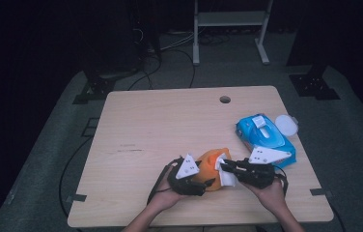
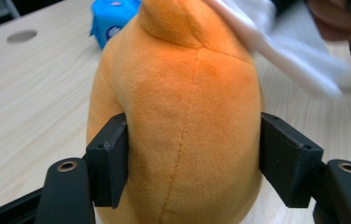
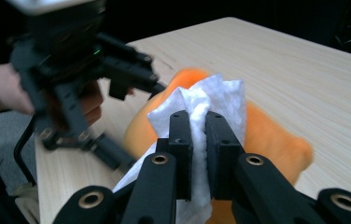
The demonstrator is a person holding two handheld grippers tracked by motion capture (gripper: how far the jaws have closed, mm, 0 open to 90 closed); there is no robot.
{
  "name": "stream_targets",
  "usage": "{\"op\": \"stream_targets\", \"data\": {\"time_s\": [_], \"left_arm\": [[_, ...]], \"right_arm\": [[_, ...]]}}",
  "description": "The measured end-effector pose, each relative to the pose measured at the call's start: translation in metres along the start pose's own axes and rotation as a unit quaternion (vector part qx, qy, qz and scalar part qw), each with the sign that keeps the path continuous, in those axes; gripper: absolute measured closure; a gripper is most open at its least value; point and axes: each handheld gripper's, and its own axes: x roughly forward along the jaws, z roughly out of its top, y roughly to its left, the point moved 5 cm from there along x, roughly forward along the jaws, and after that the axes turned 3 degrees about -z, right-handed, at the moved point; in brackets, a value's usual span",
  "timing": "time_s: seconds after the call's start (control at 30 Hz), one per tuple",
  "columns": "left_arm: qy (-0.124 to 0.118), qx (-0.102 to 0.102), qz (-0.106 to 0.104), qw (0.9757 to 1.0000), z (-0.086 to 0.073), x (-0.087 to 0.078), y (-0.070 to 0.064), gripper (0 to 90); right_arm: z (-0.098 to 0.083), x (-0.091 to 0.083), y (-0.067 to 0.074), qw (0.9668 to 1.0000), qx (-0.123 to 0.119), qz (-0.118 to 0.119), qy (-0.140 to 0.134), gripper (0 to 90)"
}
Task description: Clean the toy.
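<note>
Orange plush toy point(image 2: 183, 121) lies on light wooden desk point(image 1: 160, 125) near front edge, clamped between pads of left hand-held gripper point(image 2: 192, 158). Right hand-held gripper point(image 3: 199, 140) pinched tight on white wipe point(image 3: 211, 100), pressed against toy. Blue wipes pack point(image 1: 265, 137) beside, white round lid point(image 1: 286, 125) behind it.

A light wooden table point(image 1: 170, 125) fills the lower centre, with a round cable hole point(image 1: 225, 99) near its far edge; grey floor point(image 1: 49, 159) surrounds it; a white frame point(image 1: 230, 29) stands at top centre; dark surroundings.
</note>
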Motion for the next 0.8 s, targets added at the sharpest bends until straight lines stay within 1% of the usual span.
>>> {"op": "stream_targets", "data": {"time_s": [0.07, 0.1, 0.13, 0.17, 0.2, 0.23, 0.27, 0.3, 0.37, 0.4, 0.43, 0.47, 0.5, 0.53, 0.57, 0.6, 0.63, 0.67, 0.7, 0.73, 0.77, 0.8], "left_arm": [[-0.001, 0.012, -0.012, 0.9999, 0.001, 0.0, -0.001, 30.0], [-0.005, 0.012, -0.019, 0.9997, 0.002, -0.002, 0.001, 28.1], [-0.012, 0.003, -0.022, 0.9997, 0.003, -0.003, 0.005, 24.6], [-0.018, -0.011, -0.02, 0.9996, 0.005, -0.004, 0.009, 20.3], [-0.013, -0.024, -0.017, 0.9995, 0.004, -0.002, 0.013, 14.8], [-0.006, -0.036, -0.025, 0.999, 0.002, 0.001, 0.016, 11.6], [-0.003, -0.044, -0.037, 0.9983, 0.0, 0.003, 0.016, 12.1], [-0.002, -0.039, -0.042, 0.9984, -0.002, 0.007, 0.014, 13.0], [-0.008, -0.014, -0.041, 0.999, -0.002, 0.01, 0.006, 21.0], [-0.007, 0.014, -0.026, 0.9995, 0.0, 0.01, 0.001, 26.2], [-0.008, 0.027, -0.019, 0.9994, 0.001, 0.01, -0.002, 32.9], [-0.009, 0.038, -0.011, 0.9992, 0.004, 0.01, -0.005, 36.6], [-0.011, 0.046, -0.002, 0.9989, 0.006, 0.009, -0.007, 39.9], [-0.015, 0.047, 0.004, 0.9988, 0.008, 0.007, -0.007, 43.4], [-0.016, 0.047, 0.004, 0.9987, 0.01, 0.004, -0.006, 44.7], [-0.018, 0.045, 0.006, 0.9988, 0.012, 0.002, -0.004, 45.5], [-0.018, 0.047, 0.011, 0.9987, 0.014, -0.001, -0.003, 45.7], [-0.015, 0.053, 0.015, 0.9984, 0.014, -0.003, -0.002, 45.8], [-0.006, 0.062, 0.021, 0.9978, 0.014, -0.004, -0.001, 45.8], [-0.001, 0.063, 0.023, 0.9977, 0.013, -0.004, -0.001, 45.7], [0.006, 0.061, 0.016, 0.998, 0.011, -0.003, -0.001, 45.1], [0.009, 0.058, 0.007, 0.9982, 0.01, -0.002, -0.001, 43.0]], "right_arm": [[-0.002, -0.005, -0.006, 0.9999, 0.01, -0.006, 0.001, 81.3], [-0.004, -0.007, -0.009, 0.9998, 0.015, -0.009, 0.002, 81.3], [-0.006, -0.008, -0.011, 0.9997, 0.019, -0.011, 0.005, 81.3], [-0.008, -0.01, -0.012, 0.9997, 0.021, -0.01, 0.011, 81.3], [-0.009, -0.011, -0.013, 0.9996, 0.022, -0.009, 0.013, 81.3], [-0.009, -0.012, -0.013, 0.9996, 0.022, -0.008, 0.013, 81.3], [-0.007, -0.012, -0.012, 0.9997, 0.023, -0.003, 0.01, 81.4], [-0.005, -0.012, -0.01, 0.9996, 0.025, 0.002, 0.008, 81.3], [0.003, -0.009, -0.003, 0.9997, 0.017, 0.014, -0.01, 81.3], [0.007, -0.009, 0.001, 0.9995, 0.015, 0.021, -0.018, 81.3], [0.011, -0.008, 0.006, 0.9996, 0.006, 0.019, -0.021, 81.3], [0.013, -0.007, 0.007, 0.9997, -0.001, 0.015, -0.02, 81.3], [0.014, -0.006, 0.008, 0.9998, -0.01, 0.008, -0.015, 81.3], [0.014, -0.005, 0.007, 0.9998, -0.019, -0.003, -0.009, 81.4], [0.012, -0.005, 0.006, 0.9997, -0.021, -0.01, -0.008, 81.4], [0.011, -0.007, 0.004, 0.9998, -0.014, -0.011, -0.009, 81.4], [0.011, -0.008, 0.002, 0.9998, -0.011, -0.014, -0.009, 81.3], [0.011, -0.008, 0.0, 0.9997, -0.012, -0.018, -0.007, 81.4], [0.01, -0.008, -0.001, 0.9997, -0.013, -0.021, -0.005, 81.4], [0.007, -0.006, -0.002, 0.9997, -0.013, -0.023, 0.001, 81.4], [0.005, -0.005, -0.004, 0.9996, -0.016, -0.024, 0.005, 81.4], [0.001, -0.003, -0.006, 0.9997, -0.011, -0.02, 0.011, 81.4]]}}
